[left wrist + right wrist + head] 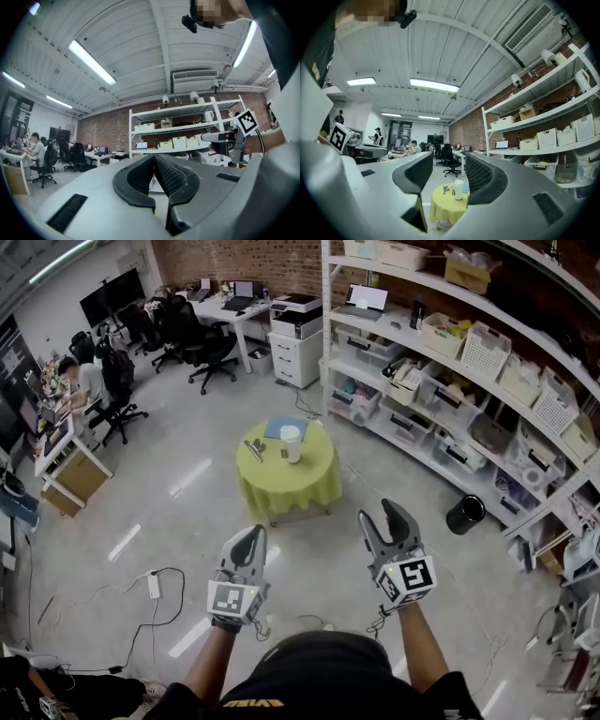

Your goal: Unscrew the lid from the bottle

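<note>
Open office floor, shelves along a brick wall. Well ahead stands a round table (281, 491) in yellow-green cloth, and the white bottle (292, 443) is upright on it; its lid is too small to make out. The left gripper (250, 532) is pressed together and empty. The right gripper (382, 516) is spread and empty. Both are far from the table.

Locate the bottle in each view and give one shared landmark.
Head view: bottle at picture centre, on the round table.
Left gripper view: not visible; the shut jaws fill the middle.
Right gripper view: bottle low centre, on the table, framed by the open jaws.
Shared landmark: the white shelf rack by the brick wall.
</note>
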`<state>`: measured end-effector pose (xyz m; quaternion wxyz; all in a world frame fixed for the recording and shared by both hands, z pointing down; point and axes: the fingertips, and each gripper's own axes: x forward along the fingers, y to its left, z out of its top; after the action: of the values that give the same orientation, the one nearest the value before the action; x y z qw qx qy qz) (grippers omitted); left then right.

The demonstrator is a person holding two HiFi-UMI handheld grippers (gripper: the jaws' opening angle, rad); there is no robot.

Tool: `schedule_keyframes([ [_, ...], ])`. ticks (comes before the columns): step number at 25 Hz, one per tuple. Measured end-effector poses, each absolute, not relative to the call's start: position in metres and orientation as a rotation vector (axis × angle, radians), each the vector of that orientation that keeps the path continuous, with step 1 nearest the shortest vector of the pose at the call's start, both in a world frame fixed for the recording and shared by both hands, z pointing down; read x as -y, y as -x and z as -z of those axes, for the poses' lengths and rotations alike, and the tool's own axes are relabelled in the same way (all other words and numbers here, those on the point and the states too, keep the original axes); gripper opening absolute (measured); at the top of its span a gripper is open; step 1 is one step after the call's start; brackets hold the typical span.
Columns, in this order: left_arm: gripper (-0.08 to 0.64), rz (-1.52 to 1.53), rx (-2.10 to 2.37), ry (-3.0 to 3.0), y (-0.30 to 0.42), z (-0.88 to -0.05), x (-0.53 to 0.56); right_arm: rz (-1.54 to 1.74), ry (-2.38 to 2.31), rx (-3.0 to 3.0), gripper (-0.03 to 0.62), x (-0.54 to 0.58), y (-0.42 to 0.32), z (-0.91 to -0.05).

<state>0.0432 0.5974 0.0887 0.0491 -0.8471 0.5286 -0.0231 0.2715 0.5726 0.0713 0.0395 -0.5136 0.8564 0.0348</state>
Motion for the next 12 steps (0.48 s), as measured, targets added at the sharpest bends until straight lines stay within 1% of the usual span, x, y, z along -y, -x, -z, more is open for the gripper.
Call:
schedule_keyframes([
  [1, 0.019, 0.043, -1.617, 2.6, -0.043, -0.09, -0.597, -0.097, 1.565, -2.634, 0.219, -0.573, -0.271, -0.072],
  [7, 0.02, 0.029, -1.657, 2.572, -0.036, -0.085, -0.597, -0.079, 1.52, -2.667, 0.401, -0.579, -0.269, -0.071],
  [8, 0.02, 0.017, -1.66, 2.57, -0.037, -0.083, -0.597, -0.08, 1.521, -2.666, 0.419, -0.578, -0.271, -0.071],
  [9, 0.02, 0.013, -1.665, 2.569, -0.038, -0.082, -0.596, -0.082, 1.525, -2.662, 0.421, -0.575, -0.273, -0.072],
  [10, 0.019, 0.017, -1.668, 2.569, -0.038, -0.083, -0.596, -0.084, 1.53, -2.655, 0.441, -0.573, -0.275, -0.073],
  [12, 0.02, 0.044, -1.661, 2.573, -0.039, -0.086, -0.595, -0.086, 1.54, -2.638, 0.571, -0.568, -0.276, -0.074],
])
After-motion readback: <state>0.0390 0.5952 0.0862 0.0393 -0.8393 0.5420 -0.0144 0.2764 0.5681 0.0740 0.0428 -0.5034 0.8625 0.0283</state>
